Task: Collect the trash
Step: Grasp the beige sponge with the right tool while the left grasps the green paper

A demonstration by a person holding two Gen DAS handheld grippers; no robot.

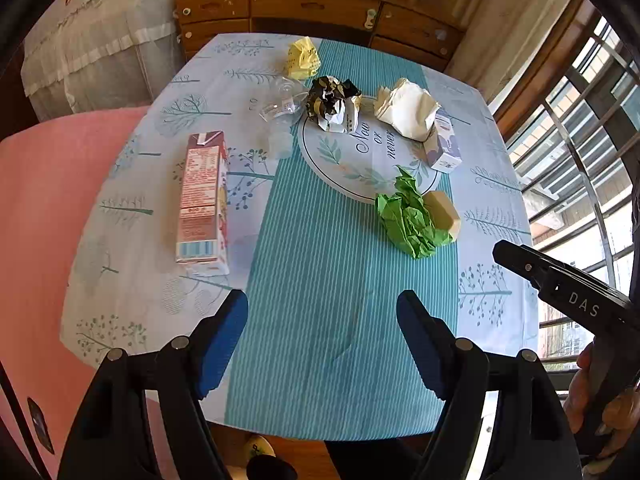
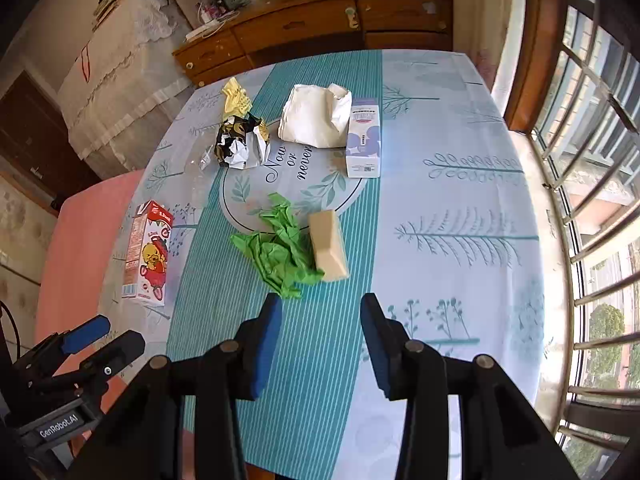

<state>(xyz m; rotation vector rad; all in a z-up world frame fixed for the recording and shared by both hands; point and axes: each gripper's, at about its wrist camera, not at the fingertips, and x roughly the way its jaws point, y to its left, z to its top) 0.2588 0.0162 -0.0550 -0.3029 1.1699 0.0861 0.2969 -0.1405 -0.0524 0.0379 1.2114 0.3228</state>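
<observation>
Trash lies scattered on the table (image 1: 320, 280): a red drink carton (image 1: 202, 200) (image 2: 147, 255) on its side at the left, crumpled green paper (image 1: 408, 216) (image 2: 280, 248) beside a tan block (image 1: 442, 210) (image 2: 330, 245), a black-and-white wrapper (image 1: 332, 102) (image 2: 242, 142), yellow paper (image 1: 303, 58) (image 2: 236, 98), white tissue (image 1: 408, 108) (image 2: 314, 116), a small purple-white carton (image 1: 446, 146) (image 2: 363, 140) and clear plastic (image 1: 280, 102). My left gripper (image 1: 322, 312) hangs open above the near table edge, empty. My right gripper (image 2: 321, 316) is open just short of the green paper, nothing between its pads.
A wooden dresser (image 1: 312, 8) (image 2: 320, 24) stands behind the table. A pink surface (image 1: 48, 208) lies at the left, barred windows (image 2: 592, 160) at the right. A hand (image 1: 600, 412) holding the other gripper shows at the right edge of the left wrist view.
</observation>
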